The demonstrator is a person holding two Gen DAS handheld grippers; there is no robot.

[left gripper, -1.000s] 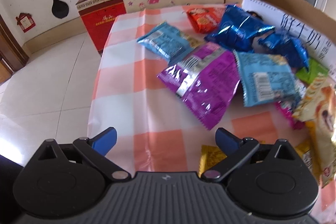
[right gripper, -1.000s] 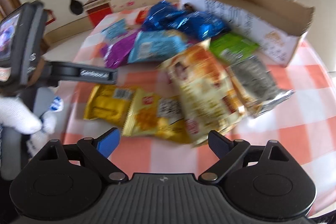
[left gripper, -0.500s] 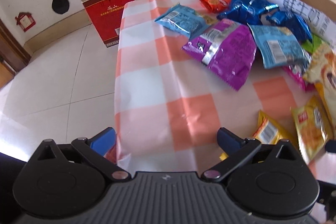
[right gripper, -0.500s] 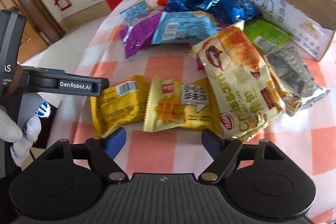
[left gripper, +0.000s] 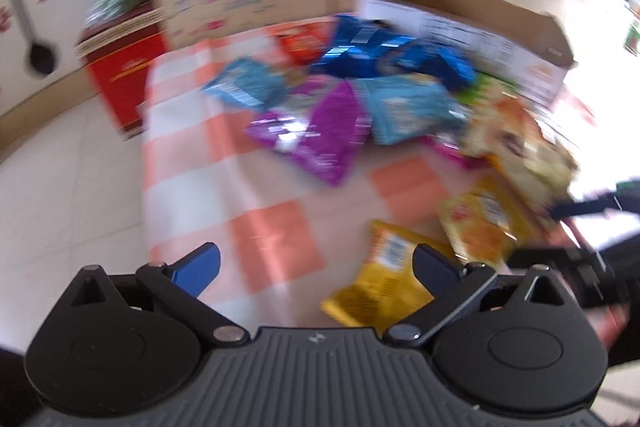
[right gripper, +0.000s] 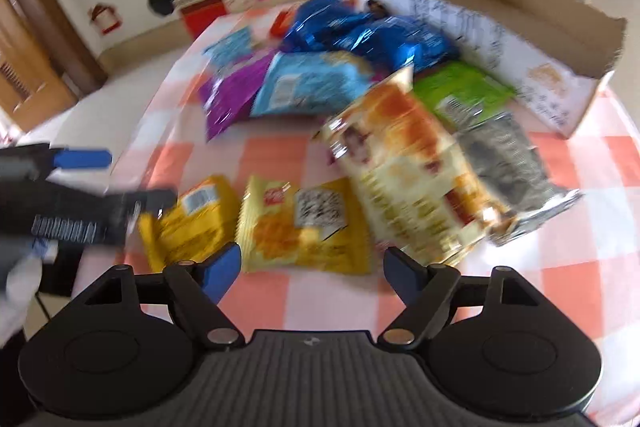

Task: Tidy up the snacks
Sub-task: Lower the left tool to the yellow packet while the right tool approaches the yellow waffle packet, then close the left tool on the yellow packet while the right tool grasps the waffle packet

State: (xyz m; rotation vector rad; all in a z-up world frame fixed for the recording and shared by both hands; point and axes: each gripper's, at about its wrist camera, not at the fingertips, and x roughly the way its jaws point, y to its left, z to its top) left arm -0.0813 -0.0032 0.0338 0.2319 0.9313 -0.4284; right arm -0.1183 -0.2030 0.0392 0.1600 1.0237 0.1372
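Snack packs lie scattered on the checked worktop (right gripper: 560,287) in front of an open carton (right gripper: 520,23); none is in it yet, as far as the blur shows. Your right gripper (right gripper: 312,267) hangs tilted down over the near row, its fingers apart with nothing between them, and closing. Just ahead of them lies the waffle pack (right gripper: 304,227), flat, label up. Its long axis runs across the view, from the yellow pack (right gripper: 192,215) on its left toward the croissant bag (right gripper: 404,179) on its right, whose near end seems to lie over its edge.

To take the waffle pack cleanly, you probably want to come down on its near long edge, fingers straddling the short width, and pinch the crimped seam rather than the puffed middle. Lift slowly, since the croissant bag may drag.

Your left gripper (left gripper: 316,267) hovers over the worktop's near left part, fingers wide apart and empty, the yellow pack (left gripper: 384,283) by its right finger. Keep it clear of the right gripper's path.
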